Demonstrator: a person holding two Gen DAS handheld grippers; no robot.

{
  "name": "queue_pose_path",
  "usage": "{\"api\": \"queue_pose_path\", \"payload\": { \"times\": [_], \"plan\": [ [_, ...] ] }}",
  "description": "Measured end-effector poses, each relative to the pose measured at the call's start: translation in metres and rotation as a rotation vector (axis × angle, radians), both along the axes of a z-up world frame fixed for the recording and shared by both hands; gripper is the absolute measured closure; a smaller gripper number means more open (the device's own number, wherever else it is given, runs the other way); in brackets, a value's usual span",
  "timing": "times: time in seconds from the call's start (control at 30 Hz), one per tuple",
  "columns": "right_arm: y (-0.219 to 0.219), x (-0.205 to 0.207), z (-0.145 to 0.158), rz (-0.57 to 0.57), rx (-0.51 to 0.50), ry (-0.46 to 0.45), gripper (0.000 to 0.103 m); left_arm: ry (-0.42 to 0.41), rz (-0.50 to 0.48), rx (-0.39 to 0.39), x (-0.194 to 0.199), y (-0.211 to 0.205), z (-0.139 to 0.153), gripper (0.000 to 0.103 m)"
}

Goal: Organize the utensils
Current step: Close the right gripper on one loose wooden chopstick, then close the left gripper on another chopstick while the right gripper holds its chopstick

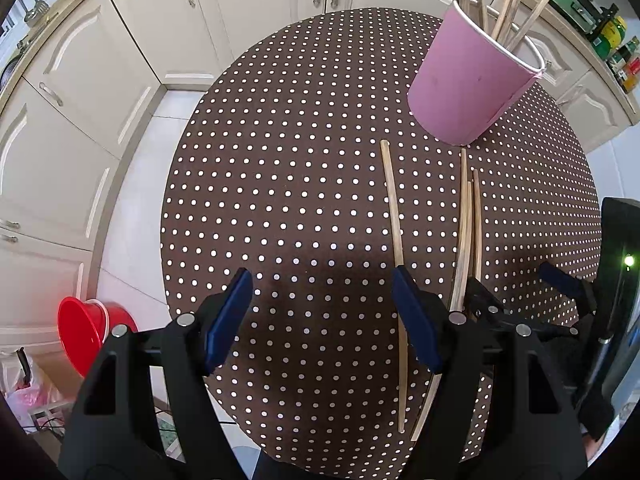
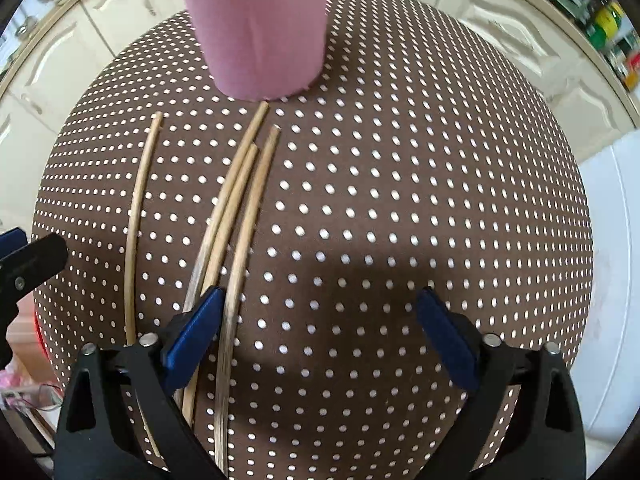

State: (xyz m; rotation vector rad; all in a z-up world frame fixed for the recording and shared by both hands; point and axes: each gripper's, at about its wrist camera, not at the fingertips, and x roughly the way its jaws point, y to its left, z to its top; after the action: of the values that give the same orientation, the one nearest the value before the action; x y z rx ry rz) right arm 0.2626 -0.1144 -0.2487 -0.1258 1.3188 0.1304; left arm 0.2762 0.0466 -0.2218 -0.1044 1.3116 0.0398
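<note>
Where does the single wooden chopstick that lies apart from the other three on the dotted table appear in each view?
Left wrist view: the single wooden chopstick runs down the centre-right, passing just beside the left gripper's right-hand blue pad.
Right wrist view: the same stick curves down the left side, left of the three grouped chopsticks.
Shared landmark: the pink paper cup stands on the table beyond the sticks' far ends.

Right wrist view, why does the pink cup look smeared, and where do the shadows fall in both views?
Right wrist view: the pink cup is blurred, likely motion, while the chopsticks stay fairly crisp; a broad shadow darkens the dotted tablecloth ahead of the fingers. Left wrist view: cup sharp, a similar shadow near the left gripper, and fisheye bending the cabinets.
</note>
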Motion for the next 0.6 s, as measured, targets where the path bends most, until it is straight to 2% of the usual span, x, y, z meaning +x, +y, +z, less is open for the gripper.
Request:
{"api": "queue_pose_path", "payload": {
  "times": [0.07,0.13,0.17,0.3,0.43,0.6],
  "plan": [
    [0.003,0.0,0.004,0.009,0.033,-0.013,0.04,0.003,-0.002,-0.002,0.004,-0.001,-0.002,0.032],
    [0.007,0.006,0.007,0.034,0.051,-0.021,0.075,0.007,-0.005,-0.006,0.009,-0.002,-0.004,0.032],
    [0.007,0.008,0.007,0.035,0.064,-0.021,0.081,0.009,-0.007,-0.009,0.011,-0.002,-0.005,0.032],
    [-0.006,0.019,0.003,-0.029,0.159,0.002,0.094,0.022,-0.023,-0.014,0.02,-0.008,-0.011,0.032],
    [-0.027,0.022,0.002,-0.097,0.275,0.023,0.098,0.027,-0.043,-0.022,0.028,-0.014,-0.014,0.032],
    [-0.031,0.026,-0.003,-0.099,0.307,0.027,0.099,0.032,-0.061,-0.008,0.04,-0.027,-0.018,0.032]
  ]
}}
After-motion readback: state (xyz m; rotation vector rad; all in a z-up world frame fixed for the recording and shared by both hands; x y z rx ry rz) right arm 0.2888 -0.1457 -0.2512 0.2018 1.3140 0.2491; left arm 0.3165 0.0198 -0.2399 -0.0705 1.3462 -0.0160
